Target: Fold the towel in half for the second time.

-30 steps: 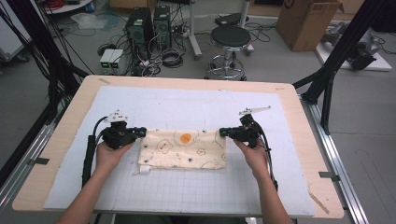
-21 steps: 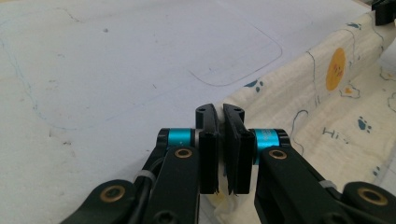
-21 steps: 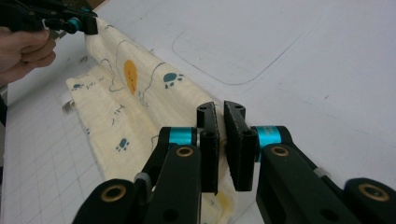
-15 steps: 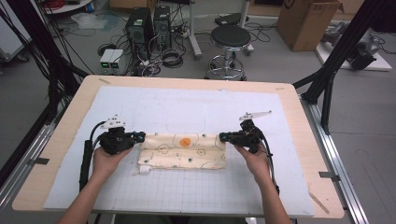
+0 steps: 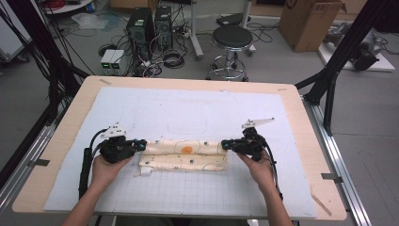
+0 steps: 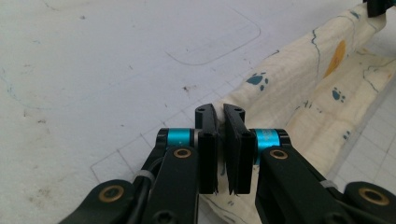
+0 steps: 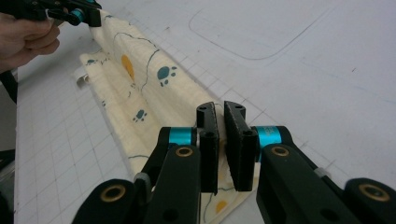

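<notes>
- I have the left gripper (image 5: 137,145) at the left end of the cream cloth (image 5: 186,155), its jaws pressed together on the cloth's upper folded edge; in the left gripper view (image 6: 220,114) the fabric runs out from between the black jaws
- My right gripper (image 5: 227,143) has the same edge at the cloth's right end, jaws pinched shut on it; the right gripper view (image 7: 220,114) shows the cloth (image 7: 140,88) stretching away from the jaws toward the other hand (image 7: 25,39)
- The cloth lies on the white gridded mat (image 5: 197,188) in the near half of the table (image 5: 301,122), as a long narrow band running left to right between my two grippers
- Its held edge is lifted and folded over toward me, with a lower layer flat on the mat beneath
- The print shows blue paw marks (image 6: 258,80) and an orange spot (image 5: 187,150) near the middle of the band
- A small white tag (image 5: 145,172) sticks out at the near left corner
</notes>
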`<state>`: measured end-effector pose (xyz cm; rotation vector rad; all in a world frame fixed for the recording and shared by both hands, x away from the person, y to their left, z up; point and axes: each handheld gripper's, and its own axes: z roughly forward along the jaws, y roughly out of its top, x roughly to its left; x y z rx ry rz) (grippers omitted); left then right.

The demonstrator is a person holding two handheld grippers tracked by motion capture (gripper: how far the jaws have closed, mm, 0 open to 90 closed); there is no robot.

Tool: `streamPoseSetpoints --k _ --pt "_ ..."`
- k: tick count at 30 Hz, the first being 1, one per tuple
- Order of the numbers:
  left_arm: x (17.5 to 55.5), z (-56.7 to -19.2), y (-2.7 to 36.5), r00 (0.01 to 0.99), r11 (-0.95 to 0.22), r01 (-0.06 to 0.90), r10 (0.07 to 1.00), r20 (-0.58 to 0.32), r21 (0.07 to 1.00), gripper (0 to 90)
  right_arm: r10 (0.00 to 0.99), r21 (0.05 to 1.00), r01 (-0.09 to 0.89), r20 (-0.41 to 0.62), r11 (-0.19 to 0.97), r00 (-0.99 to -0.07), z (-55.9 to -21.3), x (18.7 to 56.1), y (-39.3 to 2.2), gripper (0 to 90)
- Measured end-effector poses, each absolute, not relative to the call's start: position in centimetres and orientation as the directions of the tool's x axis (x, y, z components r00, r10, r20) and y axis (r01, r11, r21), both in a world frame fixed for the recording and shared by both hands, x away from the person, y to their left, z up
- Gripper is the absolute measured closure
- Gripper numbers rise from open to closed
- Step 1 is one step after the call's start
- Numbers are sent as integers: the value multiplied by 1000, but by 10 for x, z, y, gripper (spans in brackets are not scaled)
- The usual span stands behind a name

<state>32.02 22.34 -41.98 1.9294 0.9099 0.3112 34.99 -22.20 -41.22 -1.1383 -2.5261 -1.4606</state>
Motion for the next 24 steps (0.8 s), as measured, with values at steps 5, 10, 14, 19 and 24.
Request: streamPoseSetpoints --k 5,10,14,19,24 --pt "315 -422 225 698 -283 462 701 -147 841 837 577 747 587 342 313 -742 -414 344 -221 845" --pt "308 -422 225 714 -308 449 689 -129 839 836 570 748 575 327 332 -754 -414 338 -220 844" --pt "304 -422 226 722 -315 446 680 -129 837 834 567 750 566 316 342 -761 -414 334 -220 843" --pt "297 -426 226 730 -326 456 669 -139 828 826 565 741 571 317 353 -761 -418 328 -221 842" --pt "291 -428 226 739 -338 455 660 -137 824 826 564 736 561 298 377 -770 -419 324 -219 840"
